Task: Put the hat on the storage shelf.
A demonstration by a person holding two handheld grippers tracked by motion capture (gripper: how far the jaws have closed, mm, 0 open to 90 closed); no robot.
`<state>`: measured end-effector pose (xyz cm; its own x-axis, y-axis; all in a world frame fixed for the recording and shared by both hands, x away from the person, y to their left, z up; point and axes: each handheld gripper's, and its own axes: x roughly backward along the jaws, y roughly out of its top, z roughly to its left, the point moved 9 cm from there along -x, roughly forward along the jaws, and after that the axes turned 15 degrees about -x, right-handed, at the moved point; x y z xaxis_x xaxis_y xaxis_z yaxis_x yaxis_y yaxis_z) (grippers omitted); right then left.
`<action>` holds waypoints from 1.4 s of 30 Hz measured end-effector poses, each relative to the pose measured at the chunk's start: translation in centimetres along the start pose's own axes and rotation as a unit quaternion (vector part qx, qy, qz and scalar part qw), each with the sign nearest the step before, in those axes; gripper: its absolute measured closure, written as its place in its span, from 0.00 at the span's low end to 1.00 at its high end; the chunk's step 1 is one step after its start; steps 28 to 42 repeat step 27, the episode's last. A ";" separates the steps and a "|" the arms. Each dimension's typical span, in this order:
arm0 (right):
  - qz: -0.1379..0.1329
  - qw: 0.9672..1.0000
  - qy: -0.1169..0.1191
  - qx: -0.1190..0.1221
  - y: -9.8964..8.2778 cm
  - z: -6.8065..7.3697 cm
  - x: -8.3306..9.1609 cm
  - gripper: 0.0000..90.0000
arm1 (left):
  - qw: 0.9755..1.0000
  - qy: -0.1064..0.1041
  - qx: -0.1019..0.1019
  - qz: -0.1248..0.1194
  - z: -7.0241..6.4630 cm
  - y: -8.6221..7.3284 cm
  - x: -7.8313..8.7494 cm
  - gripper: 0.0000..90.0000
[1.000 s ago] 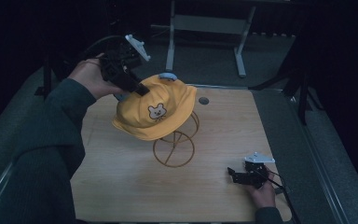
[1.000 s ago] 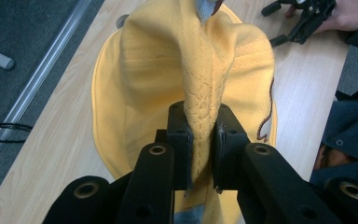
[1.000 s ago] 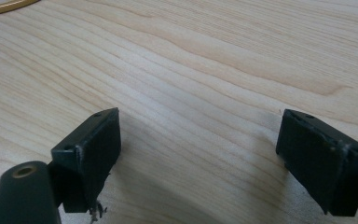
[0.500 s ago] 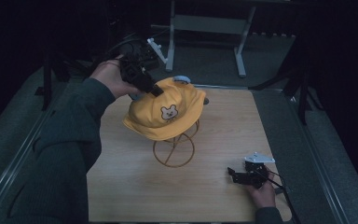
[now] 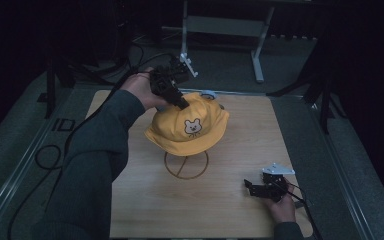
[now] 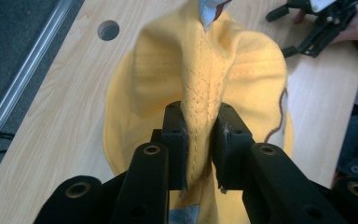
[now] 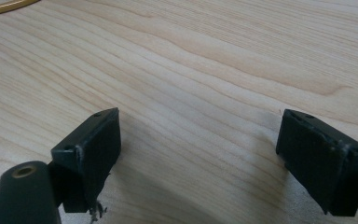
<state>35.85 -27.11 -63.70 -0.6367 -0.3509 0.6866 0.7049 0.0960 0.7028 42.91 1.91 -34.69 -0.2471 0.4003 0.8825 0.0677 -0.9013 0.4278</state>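
Observation:
A yellow bucket hat (image 5: 187,127) with a small bear patch sits over a gold wire stand (image 5: 186,165) in the middle of the wooden table (image 5: 145,210). My left gripper (image 5: 182,103) is shut on a fold of the hat's crown at its back left; in the left gripper view the yellow cloth (image 6: 200,93) is pinched between the jaws (image 6: 199,140). My right gripper (image 5: 249,187) rests low on the table near the front right corner, open, with bare wood between its jaws (image 7: 198,154).
A round hole (image 6: 108,30) is cut in the table top near its far edge. A metal rail (image 5: 20,175) runs along the table's left side. A white frame leg (image 5: 257,45) stands on the floor beyond the table. A cable (image 5: 45,155) trails on the left.
My left gripper has carried the hat to the right and settled it lower over the wire stand. The right gripper has stayed where it was.

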 end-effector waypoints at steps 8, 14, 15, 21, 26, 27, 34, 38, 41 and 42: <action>0.000 1.000 0.001 -0.002 0.0 0.0 0.0 0.15 | 1.000 -0.004 0.006 -0.005 -0.5 0.2 -2.0 0.79; -0.001 1.000 0.000 -0.002 0.0 0.0 0.0 0.15 | 1.000 0.003 0.005 -0.004 -0.8 0.1 -2.1 0.65; -0.001 1.000 0.001 -0.002 0.0 0.0 0.0 0.15 | 1.000 0.009 0.006 -0.005 -0.7 0.1 -2.0 0.61; -0.001 1.000 0.001 -0.002 0.0 0.0 0.0 0.15 | 0.998 0.047 0.030 -0.036 0.3 -0.1 -0.9 0.44; -0.001 1.000 0.000 -0.003 0.0 0.0 0.0 0.15 | 0.994 0.067 0.047 -0.071 0.8 -0.6 0.7 0.41; -0.001 1.000 0.001 -0.003 0.0 0.0 0.0 0.15 | 0.993 0.069 0.053 -0.081 0.8 -0.8 1.1 0.41; -0.001 1.000 0.001 -0.003 0.0 0.0 0.0 0.15 | 0.993 0.069 0.053 -0.081 0.8 -0.8 1.1 0.41; -0.001 1.000 0.001 -0.003 0.0 0.0 0.0 0.15 | 0.993 0.069 0.053 -0.081 0.8 -0.8 1.1 0.41; -0.001 1.000 0.001 -0.003 0.0 0.0 0.0 0.15 | 0.993 0.069 0.053 -0.081 0.8 -0.8 1.1 0.41; -0.001 1.000 0.001 -0.003 0.0 0.0 0.0 0.15 | 0.993 0.069 0.053 -0.081 0.8 -0.8 1.1 0.41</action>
